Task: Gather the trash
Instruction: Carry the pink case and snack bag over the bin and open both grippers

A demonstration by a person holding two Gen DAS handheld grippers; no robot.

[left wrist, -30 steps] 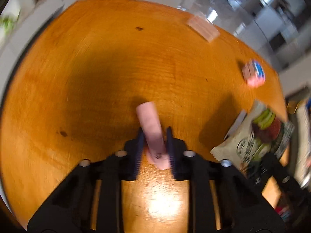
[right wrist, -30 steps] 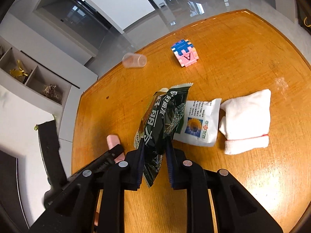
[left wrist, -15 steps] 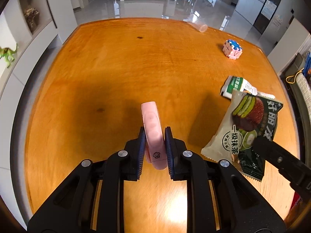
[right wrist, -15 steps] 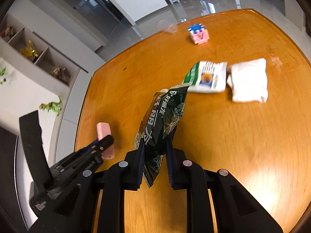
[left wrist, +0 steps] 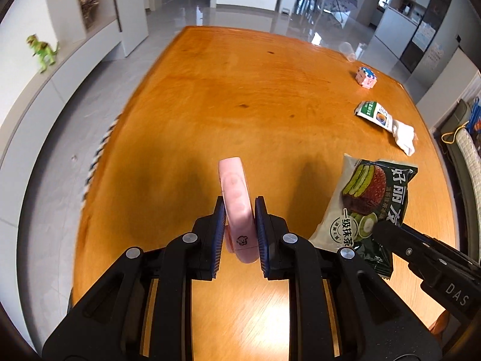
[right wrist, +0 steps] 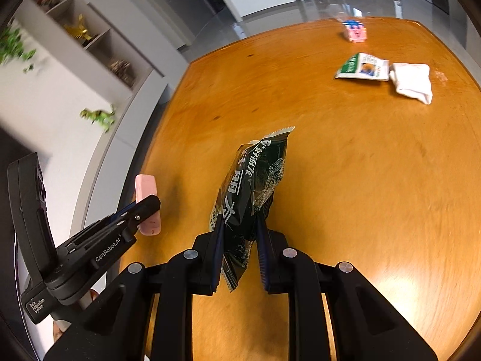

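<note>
My left gripper is shut on a pink oblong bar and holds it above the orange wooden table. The bar also shows in the right wrist view, at the left. My right gripper is shut on a dark green snack packet, held on edge above the table. The packet shows in the left wrist view, with the right gripper's fingers on its lower end. A small green and white packet lies flat at the far right of the table.
A white folded cloth lies beside the small packet. A pink and blue block cube and a clear plastic cup sit near the far edge. The table's left edge drops to grey floor; shelves with a toy dinosaur stand left.
Both grippers have risen and pulled back from the table with their loads. The views now take in more of the table, floor and room. The grips are unchanged.
</note>
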